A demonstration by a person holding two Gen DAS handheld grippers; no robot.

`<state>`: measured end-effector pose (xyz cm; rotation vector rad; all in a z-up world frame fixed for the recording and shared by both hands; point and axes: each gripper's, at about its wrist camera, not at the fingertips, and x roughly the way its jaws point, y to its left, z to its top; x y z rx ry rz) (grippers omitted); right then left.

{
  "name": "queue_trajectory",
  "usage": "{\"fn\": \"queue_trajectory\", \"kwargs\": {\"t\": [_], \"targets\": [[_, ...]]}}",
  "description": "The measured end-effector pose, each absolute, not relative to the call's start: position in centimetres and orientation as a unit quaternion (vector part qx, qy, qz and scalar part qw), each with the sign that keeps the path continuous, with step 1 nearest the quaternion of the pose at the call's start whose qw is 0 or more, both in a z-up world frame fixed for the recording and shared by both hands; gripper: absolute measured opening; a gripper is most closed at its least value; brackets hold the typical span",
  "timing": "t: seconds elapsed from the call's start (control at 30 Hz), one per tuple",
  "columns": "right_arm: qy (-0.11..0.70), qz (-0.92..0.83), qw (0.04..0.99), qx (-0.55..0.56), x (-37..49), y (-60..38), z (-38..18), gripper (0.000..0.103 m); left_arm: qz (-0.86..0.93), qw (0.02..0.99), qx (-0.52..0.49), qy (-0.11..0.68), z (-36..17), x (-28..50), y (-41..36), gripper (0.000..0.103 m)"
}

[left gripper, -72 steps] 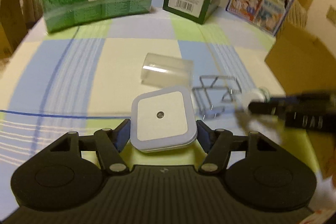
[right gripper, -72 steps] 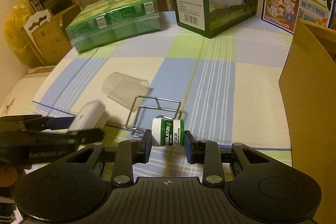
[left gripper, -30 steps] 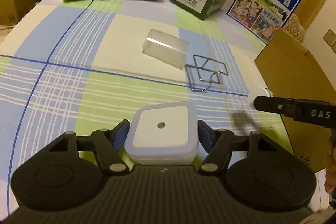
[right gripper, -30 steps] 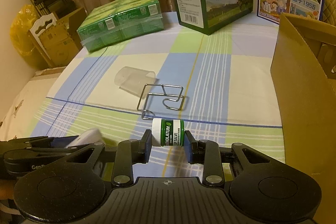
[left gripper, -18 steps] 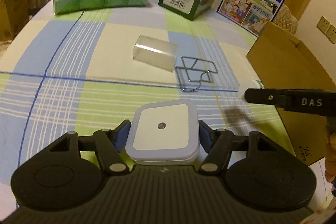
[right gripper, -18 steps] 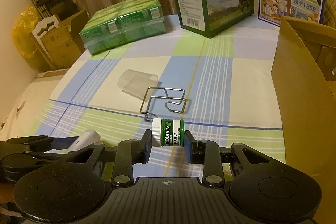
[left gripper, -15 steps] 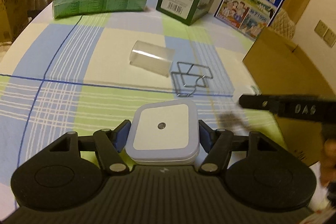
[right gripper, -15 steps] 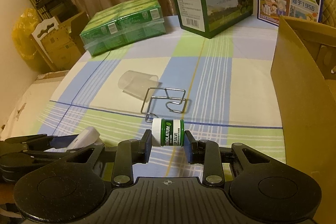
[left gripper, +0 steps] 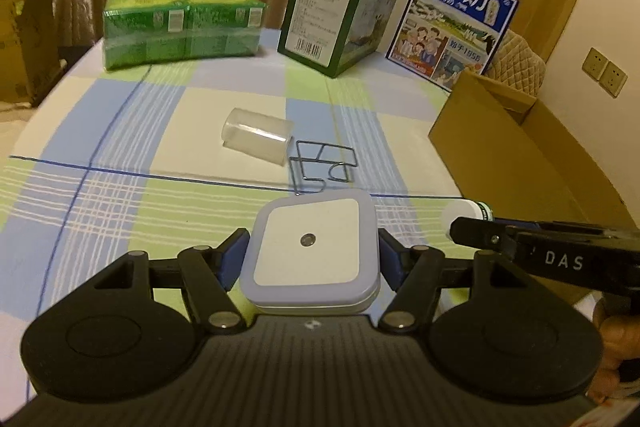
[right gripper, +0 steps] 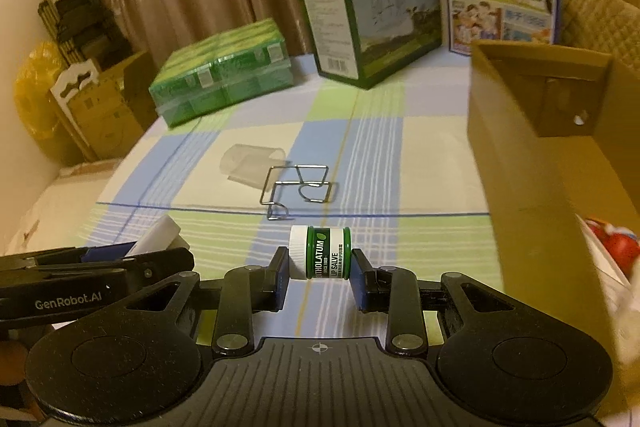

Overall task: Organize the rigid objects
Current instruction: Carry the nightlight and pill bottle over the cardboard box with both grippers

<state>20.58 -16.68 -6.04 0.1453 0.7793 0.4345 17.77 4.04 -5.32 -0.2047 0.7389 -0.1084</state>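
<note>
Clamping a square white night light (left gripper: 310,251) between the blue pads of the left hand-held gripper (left gripper: 312,259), raised above the checked counter (left gripper: 120,195). Pinching a small green lip salve jar (right gripper: 320,253) sideways (white cap toward the left pad) in the right hand-held gripper (right gripper: 320,271), likewise held off the counter. Lying ahead of both hand-held grippers: a clear plastic cup (left gripper: 256,137) on its side, and just beside it, nearer the right hand-held gripper, a bent wire holder (left gripper: 324,167). Standing to the right of the right hand-held gripper, close by: an open cardboard box (right gripper: 536,147), its flap folded inward. Sitting farther ahead, along the counter's far edge: a wrapped green carton pack (left gripper: 180,23), a dark green milk box (left gripper: 328,23) and a blue milk box (left gripper: 456,23) (lettering in Chinese). Hovering side by side, the two hand-held grippers, left one showing at the lower left of the right wrist view.
</note>
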Motion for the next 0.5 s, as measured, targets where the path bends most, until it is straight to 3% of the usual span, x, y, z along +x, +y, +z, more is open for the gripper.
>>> {"fn": "queue_trajectory", "kwargs": {"t": [0.5], "targets": [[0.321, 0.179, 0.926, 0.080, 11.8, -22.3, 2.8, 0.028, -0.025, 0.937, -0.091, 0.337, 2.1, 10.3, -1.6, 0.063]]}}
